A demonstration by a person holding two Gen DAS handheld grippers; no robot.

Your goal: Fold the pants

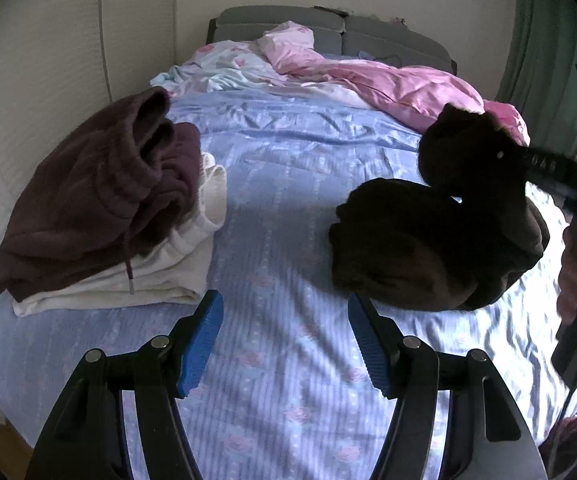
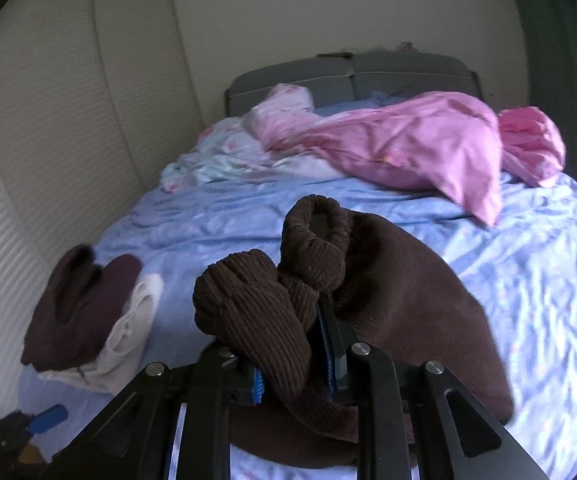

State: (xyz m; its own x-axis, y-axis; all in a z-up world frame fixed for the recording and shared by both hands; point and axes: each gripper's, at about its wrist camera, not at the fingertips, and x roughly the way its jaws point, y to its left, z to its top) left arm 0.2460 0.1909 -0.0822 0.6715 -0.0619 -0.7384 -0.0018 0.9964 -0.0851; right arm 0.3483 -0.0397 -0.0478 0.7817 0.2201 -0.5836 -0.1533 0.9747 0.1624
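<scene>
Brown pants bunched at the bed's right side; open sheet lay between them and the stack.

The right gripper (image 2: 292,364) clenched the ribbed cuffs of the brown pants (image 2: 400,304), jaws closing, lifting them at 3 o'clock. The left gripper (image 1: 284,344) hung released over the bare bed (image 1: 288,168); the folded stack (image 1: 100,216) sat at 9 o'clock beside the wall.

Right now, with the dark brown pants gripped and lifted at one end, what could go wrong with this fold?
1. The right gripper pinches only the ribbed cuffs of the brown pants, jaws closing; one cuff could slip out.
2. The rest lies bunched on the bed sheet, so the fold may land uneven.
3. The left gripper hangs open, pinning nothing.
</scene>
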